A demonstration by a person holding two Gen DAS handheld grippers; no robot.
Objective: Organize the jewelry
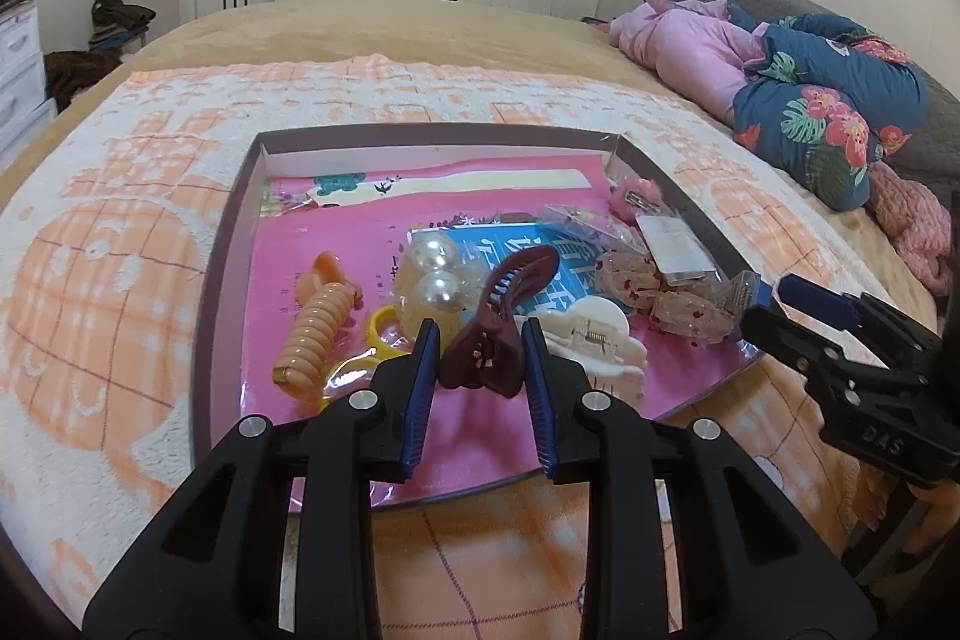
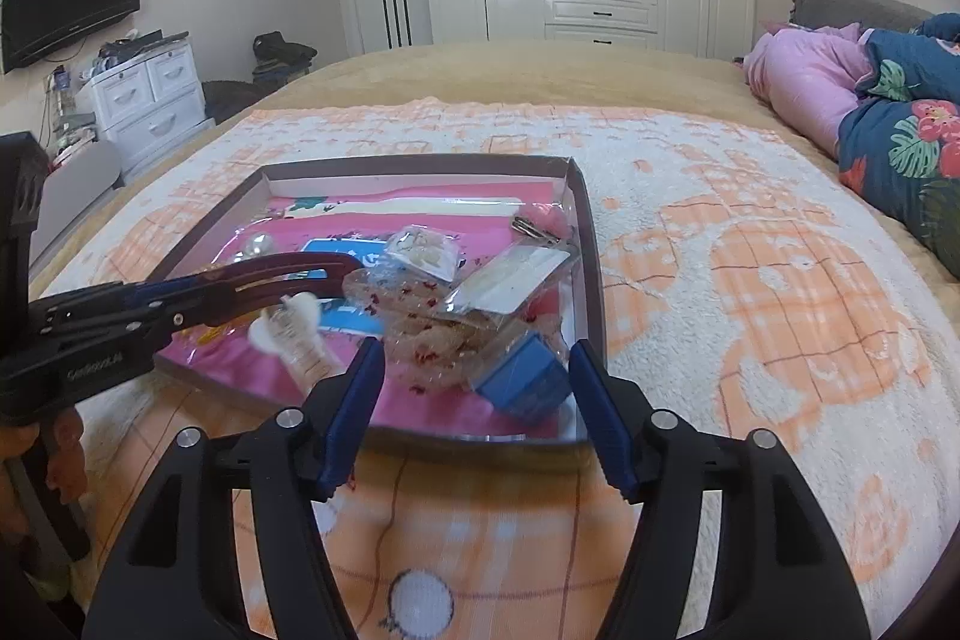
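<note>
A shallow box lid (image 1: pixel 228 244) with a pink lining lies on the bed and holds hair accessories. My left gripper (image 1: pixel 480 340) is shut on a maroon claw clip (image 1: pixel 510 304) and holds it above the tray; the clip (image 2: pixel 270 280) also shows in the right wrist view. Under it lie a white cloud clip (image 1: pixel 594 334), a pearl hair tie (image 1: pixel 435 274), an orange spiral clip (image 1: pixel 318 328) and a yellow ring (image 1: pixel 384 328). My right gripper (image 2: pixel 477 370) is open at the tray's near right corner, around a clear bag of lace scrunchies with a blue card (image 2: pixel 522 376).
The tray (image 2: pixel 591 244) sits on an orange and white blanket (image 2: pixel 750 280) on the bed. A pink clip (image 1: pixel 636 196) and packaged items (image 1: pixel 672 244) lie at the tray's right side. Pink and blue floral bedding (image 1: pixel 810 100) is piled at the right.
</note>
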